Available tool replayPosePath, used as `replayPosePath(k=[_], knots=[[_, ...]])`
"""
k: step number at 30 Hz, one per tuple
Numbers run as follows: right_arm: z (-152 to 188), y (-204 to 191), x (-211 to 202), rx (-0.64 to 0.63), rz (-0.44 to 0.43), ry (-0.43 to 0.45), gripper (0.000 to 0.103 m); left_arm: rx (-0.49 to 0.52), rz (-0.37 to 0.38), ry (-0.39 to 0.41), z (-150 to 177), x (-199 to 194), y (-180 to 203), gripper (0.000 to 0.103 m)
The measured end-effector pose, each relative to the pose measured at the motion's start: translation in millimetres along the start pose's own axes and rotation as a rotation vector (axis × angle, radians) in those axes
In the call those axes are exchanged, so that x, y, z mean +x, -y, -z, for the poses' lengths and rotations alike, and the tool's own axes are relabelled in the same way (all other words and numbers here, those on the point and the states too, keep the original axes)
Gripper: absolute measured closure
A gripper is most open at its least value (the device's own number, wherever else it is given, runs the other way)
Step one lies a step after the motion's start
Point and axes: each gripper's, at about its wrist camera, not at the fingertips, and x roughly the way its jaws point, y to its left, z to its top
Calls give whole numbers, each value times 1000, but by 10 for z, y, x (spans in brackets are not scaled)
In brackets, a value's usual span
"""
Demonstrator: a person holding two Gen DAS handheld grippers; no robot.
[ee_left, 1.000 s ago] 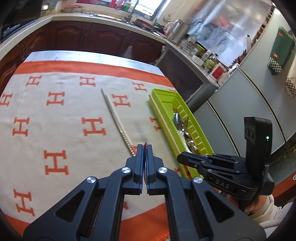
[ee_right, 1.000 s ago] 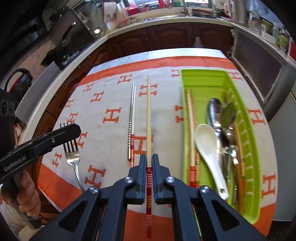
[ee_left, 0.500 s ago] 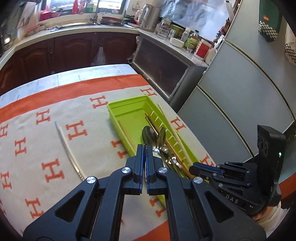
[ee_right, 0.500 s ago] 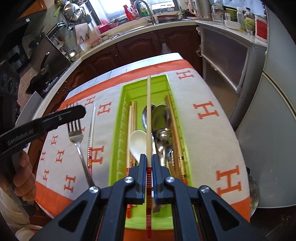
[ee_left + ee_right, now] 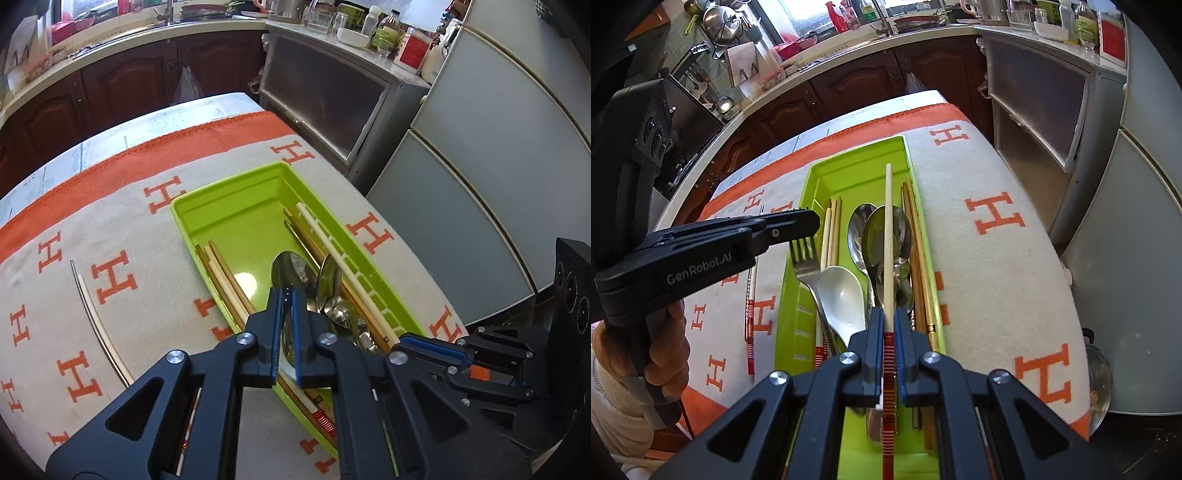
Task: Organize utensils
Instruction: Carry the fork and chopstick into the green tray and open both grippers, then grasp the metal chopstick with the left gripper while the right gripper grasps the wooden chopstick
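Note:
A green tray (image 5: 857, 151) lies on the orange-and-cream cloth and holds metal spoons (image 5: 879, 236), a white spoon (image 5: 838, 295) and several wooden chopsticks. My right gripper (image 5: 890, 321) is shut on a pale chopstick (image 5: 888, 221) with a red-striped end, held lengthwise over the spoons. My left gripper (image 5: 290, 306) hangs over the tray's near end, jaws a narrow slit apart with the fork's metal between them. The fork (image 5: 805, 258) shows its tines right under the left gripper's tip (image 5: 801, 221), at the tray's left side. The right gripper (image 5: 402, 338) reaches in low on the right with its chopstick (image 5: 332, 243).
One metal chopstick (image 5: 750, 295) with a red-striped end lies on the cloth left of the tray. A grey fridge (image 5: 480, 184) and a cabinet stand close past the table's right edge. A pot lid (image 5: 1099, 373) sits low by the fridge. A hand (image 5: 665, 350) holds the left gripper.
Both grippers moved right, from above the cloth to above the tray, carrying the fork and the pale chopstick. The slit between the left jaws looks slightly wider.

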Motion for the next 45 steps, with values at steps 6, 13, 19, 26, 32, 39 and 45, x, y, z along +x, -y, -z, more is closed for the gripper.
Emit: replayPosePath(k=[6,13,19,26,32,39,45], knots=[[-22,31,11,18,-11,5,97,-45,-1,44,17,-165,-67,55],[-30,-59,-29,-13,-6,25,96,-91,1,62,71,-390,-114,55],[-16,-143,-77,-35,4,28,80,-133,11,75,207,-619,-195,55],[35,-283,-155,-73,-10,37,80,-157,1,88,511,-898,-269,55],[90,-487,-202,-111,-28,38,80,-218,-15,89,773,-1064,-430,55],[155,-788,-191,-172,-55,20,80,-270,-60,101,1038,-1239,-680,55],[195,-1100,-107,-246,-62,-6,80,-317,-113,113,1214,-1331,-909,55]])
